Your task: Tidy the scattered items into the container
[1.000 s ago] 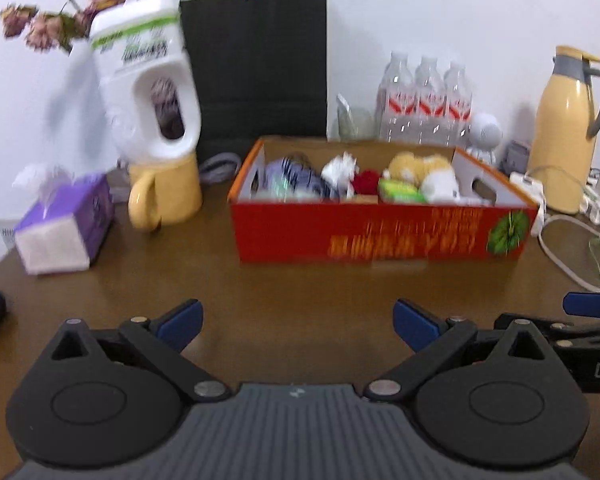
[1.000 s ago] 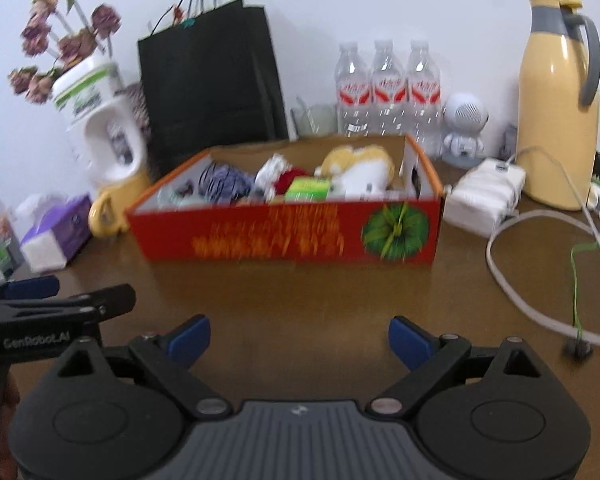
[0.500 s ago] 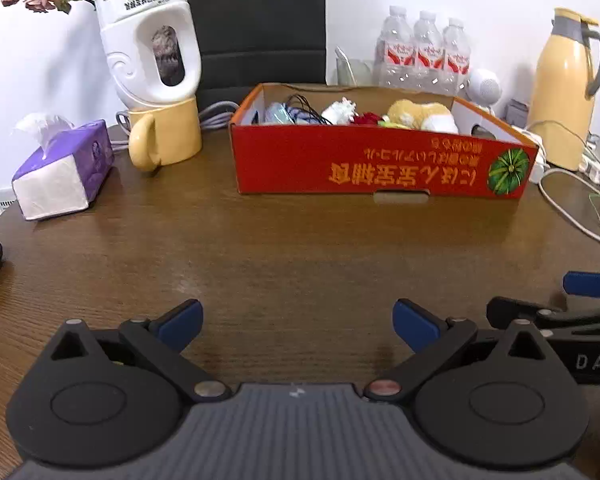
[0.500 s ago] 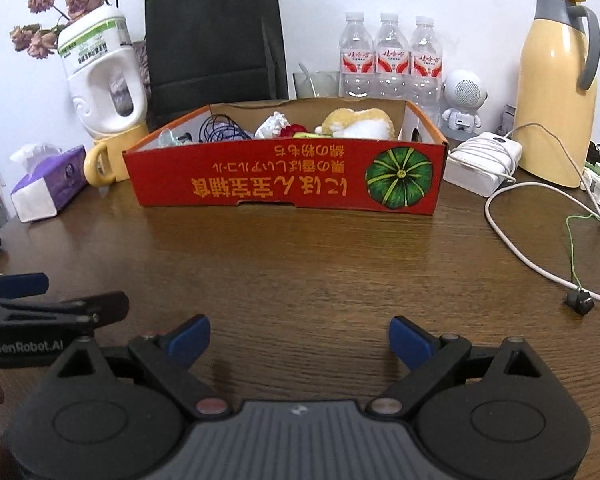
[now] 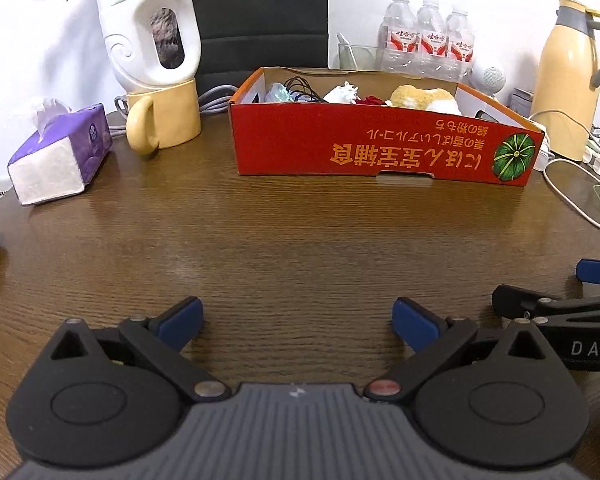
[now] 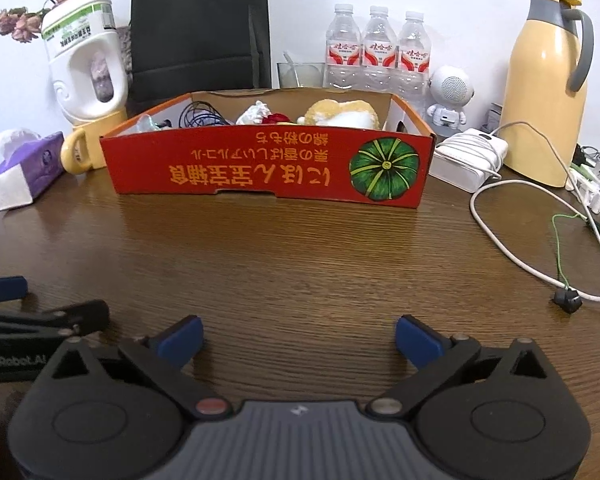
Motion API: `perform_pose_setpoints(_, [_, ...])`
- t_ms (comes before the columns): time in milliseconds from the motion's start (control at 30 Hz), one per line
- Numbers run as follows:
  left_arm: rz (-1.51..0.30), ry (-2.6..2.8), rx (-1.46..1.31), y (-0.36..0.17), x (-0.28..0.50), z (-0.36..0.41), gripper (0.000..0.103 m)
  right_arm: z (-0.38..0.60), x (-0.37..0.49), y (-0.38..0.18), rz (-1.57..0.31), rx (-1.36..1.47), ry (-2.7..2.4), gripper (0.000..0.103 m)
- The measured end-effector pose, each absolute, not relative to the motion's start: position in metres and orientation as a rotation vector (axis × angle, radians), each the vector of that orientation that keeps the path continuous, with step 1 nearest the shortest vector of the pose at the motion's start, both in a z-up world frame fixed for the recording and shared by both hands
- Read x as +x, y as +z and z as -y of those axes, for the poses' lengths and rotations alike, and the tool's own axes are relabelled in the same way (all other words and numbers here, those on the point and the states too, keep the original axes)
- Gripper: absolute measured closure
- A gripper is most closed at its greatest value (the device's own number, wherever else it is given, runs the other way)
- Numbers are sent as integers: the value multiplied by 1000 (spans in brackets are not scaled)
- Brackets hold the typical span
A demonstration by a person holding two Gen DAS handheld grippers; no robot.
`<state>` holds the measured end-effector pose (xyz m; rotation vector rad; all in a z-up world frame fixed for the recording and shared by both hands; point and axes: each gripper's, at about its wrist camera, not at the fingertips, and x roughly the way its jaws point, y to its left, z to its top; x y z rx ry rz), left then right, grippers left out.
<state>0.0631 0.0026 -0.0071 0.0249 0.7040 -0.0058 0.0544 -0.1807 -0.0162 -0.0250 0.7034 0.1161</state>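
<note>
Both grippers (image 5: 298, 318) (image 6: 298, 338) spread, empty; red box (image 6: 268, 168) lies crosswise ahead.

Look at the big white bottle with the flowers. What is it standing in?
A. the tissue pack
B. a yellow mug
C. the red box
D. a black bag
B: the white bottle sits bottom-down in the yellow mug, left of the red box.
</note>
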Motion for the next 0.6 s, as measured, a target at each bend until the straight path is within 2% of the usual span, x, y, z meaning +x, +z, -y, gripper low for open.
perform_pose_setpoints(600, [-702,-21,23,-7,64,-4,0,181,53,-16,-702,-23,102,0])
